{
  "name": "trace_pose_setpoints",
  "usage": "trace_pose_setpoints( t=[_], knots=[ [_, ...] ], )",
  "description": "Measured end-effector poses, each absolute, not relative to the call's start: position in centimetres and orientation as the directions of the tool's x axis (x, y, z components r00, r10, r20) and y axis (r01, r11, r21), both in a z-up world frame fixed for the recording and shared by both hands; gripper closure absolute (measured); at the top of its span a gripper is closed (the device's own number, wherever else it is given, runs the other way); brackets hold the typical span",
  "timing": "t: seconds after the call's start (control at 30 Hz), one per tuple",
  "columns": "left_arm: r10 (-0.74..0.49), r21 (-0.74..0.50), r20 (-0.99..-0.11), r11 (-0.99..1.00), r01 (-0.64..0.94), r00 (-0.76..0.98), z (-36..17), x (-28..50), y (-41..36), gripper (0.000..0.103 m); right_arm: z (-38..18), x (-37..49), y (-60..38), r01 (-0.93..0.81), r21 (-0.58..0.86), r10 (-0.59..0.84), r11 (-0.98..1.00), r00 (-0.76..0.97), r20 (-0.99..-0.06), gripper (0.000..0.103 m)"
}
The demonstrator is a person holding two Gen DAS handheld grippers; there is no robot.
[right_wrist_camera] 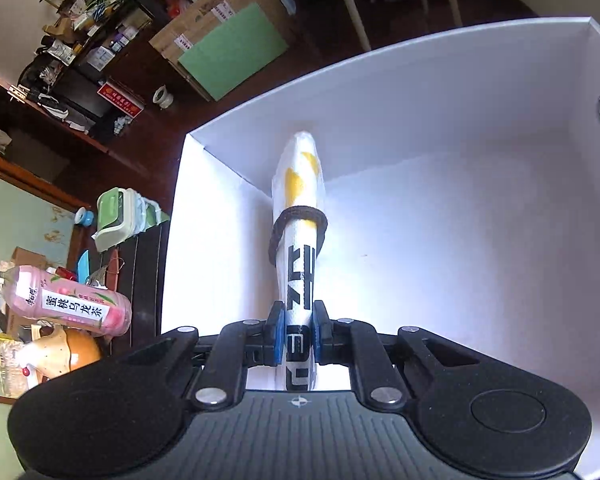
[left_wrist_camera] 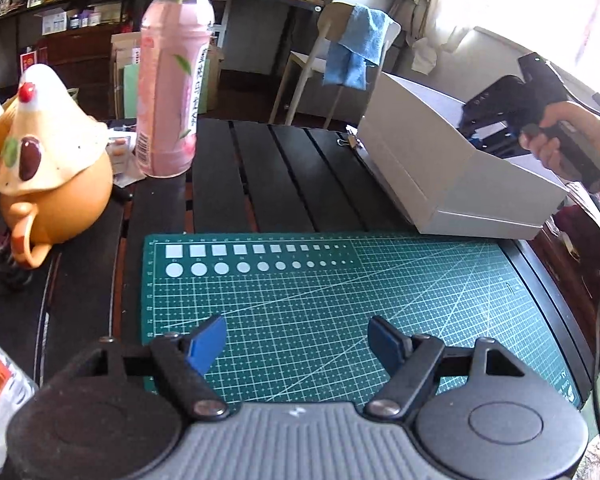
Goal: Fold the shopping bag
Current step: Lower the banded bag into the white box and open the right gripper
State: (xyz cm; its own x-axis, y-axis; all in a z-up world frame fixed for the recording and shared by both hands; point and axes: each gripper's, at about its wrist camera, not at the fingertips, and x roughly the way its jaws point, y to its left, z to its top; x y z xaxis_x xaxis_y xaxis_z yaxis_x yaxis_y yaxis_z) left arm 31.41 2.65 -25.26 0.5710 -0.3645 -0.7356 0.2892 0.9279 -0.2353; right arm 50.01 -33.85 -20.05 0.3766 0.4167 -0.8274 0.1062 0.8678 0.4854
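The shopping bag (right_wrist_camera: 300,216) is rolled into a tight white bundle with yellow patches and black lettering, bound by a dark band. My right gripper (right_wrist_camera: 298,332) is shut on its near end and holds it inside the white box (right_wrist_camera: 440,92), its far tip near the box's inner corner. In the left wrist view the right gripper (left_wrist_camera: 496,120) appears as a black tool in a hand, reaching into the white box (left_wrist_camera: 416,164); its fingertips are hidden there. My left gripper (left_wrist_camera: 298,340) is open above the green cutting mat (left_wrist_camera: 340,276), with nothing between its blue pads.
A pink drink bottle (left_wrist_camera: 172,84) and an orange teapot with a cream cloth cover (left_wrist_camera: 48,168) stand at the left on the dark slatted table (left_wrist_camera: 260,176). A binder clip (left_wrist_camera: 350,142) lies by the box. A chair with a blue towel (left_wrist_camera: 356,54) stands behind.
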Motion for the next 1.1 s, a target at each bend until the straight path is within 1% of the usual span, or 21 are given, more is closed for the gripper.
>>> trace_pose_setpoints(
  t=[0.13, 0.17, 0.23, 0.27, 0.3, 0.33, 0.37, 0.5, 0.6, 0.67, 0.77, 0.9, 1.0, 1.1],
  knots=[
    [-0.367, -0.235, -0.743, 0.926, 0.295, 0.56, -25.4, 31.4, 2.5, 0.026, -20.1, 50.3, -34.2, 0.101, 0.504, 0.442, 0.857, 0.358, -0.823, 0.089],
    [-0.369, -0.24, -0.744, 0.926, 0.293, 0.557, -25.4, 31.4, 2.6, 0.026, -20.0, 50.4, -34.3, 0.098, 0.507, 0.447, 0.857, 0.351, -0.823, 0.085],
    [-0.376, -0.252, -0.743, 0.923, 0.29, 0.553, -25.4, 31.5, 2.7, 0.026, -20.0, 50.4, -34.5, 0.09, 0.507, 0.453, 0.857, 0.336, -0.826, 0.081],
    [-0.379, -0.255, -0.743, 0.922, 0.29, 0.552, -25.4, 31.5, 2.7, 0.026, -19.9, 50.3, -34.7, 0.084, 0.495, 0.444, 0.865, 0.329, -0.833, 0.075],
    [-0.382, -0.258, -0.743, 0.921, 0.291, 0.549, -25.4, 31.5, 2.7, 0.026, -19.9, 50.2, -34.8, 0.081, 0.482, 0.432, 0.872, 0.334, -0.837, 0.07],
    [-0.384, -0.261, -0.744, 0.92, 0.292, 0.546, -25.4, 31.5, 2.7, 0.026, -19.9, 50.2, -34.9, 0.077, 0.47, 0.42, 0.879, 0.339, -0.842, 0.062],
    [-0.386, -0.262, -0.745, 0.919, 0.293, 0.544, -25.4, 31.5, 2.7, 0.026, -19.9, 50.2, -35.1, 0.073, 0.46, 0.41, 0.885, 0.344, -0.845, 0.059],
    [-0.394, -0.261, -0.747, 0.915, 0.309, 0.535, -25.5, 31.5, 2.4, 0.026, -19.2, 50.2, -35.8, 0.06, 0.434, 0.383, 0.899, 0.373, -0.845, 0.059],
    [-0.397, -0.255, -0.748, 0.912, 0.321, 0.532, -25.5, 31.4, 2.2, 0.026, -19.6, 50.4, -35.5, 0.064, 0.374, 0.327, 0.925, 0.368, -0.871, 0.056],
    [-0.397, -0.253, -0.749, 0.912, 0.324, 0.531, -25.6, 31.4, 2.1, 0.026, -20.1, 50.6, -34.9, 0.055, 0.327, 0.287, 0.943, 0.359, -0.888, 0.045],
    [-0.397, -0.255, -0.751, 0.912, 0.322, 0.528, -25.6, 31.4, 2.1, 0.026, -20.9, 51.2, -33.8, 0.045, 0.247, 0.217, 0.968, 0.34, -0.915, 0.044],
    [-0.398, -0.263, -0.752, 0.912, 0.315, 0.526, -25.8, 31.6, 2.3, 0.026, -21.6, 52.1, -32.9, 0.032, 0.226, 0.207, 0.974, 0.299, -0.932, 0.042],
    [-0.401, -0.27, -0.75, 0.912, 0.31, 0.526, -25.8, 31.7, 2.4, 0.026, -21.6, 52.6, -32.5, 0.012, 0.228, 0.214, 0.974, 0.3, -0.93, 0.042],
    [-0.4, -0.27, -0.749, 0.912, 0.308, 0.529, -25.8, 31.7, 2.5, 0.026, -21.2, 52.9, -31.6, -0.043, 0.177, 0.182, 0.983, 0.32, -0.93, 0.042]
  ],
)
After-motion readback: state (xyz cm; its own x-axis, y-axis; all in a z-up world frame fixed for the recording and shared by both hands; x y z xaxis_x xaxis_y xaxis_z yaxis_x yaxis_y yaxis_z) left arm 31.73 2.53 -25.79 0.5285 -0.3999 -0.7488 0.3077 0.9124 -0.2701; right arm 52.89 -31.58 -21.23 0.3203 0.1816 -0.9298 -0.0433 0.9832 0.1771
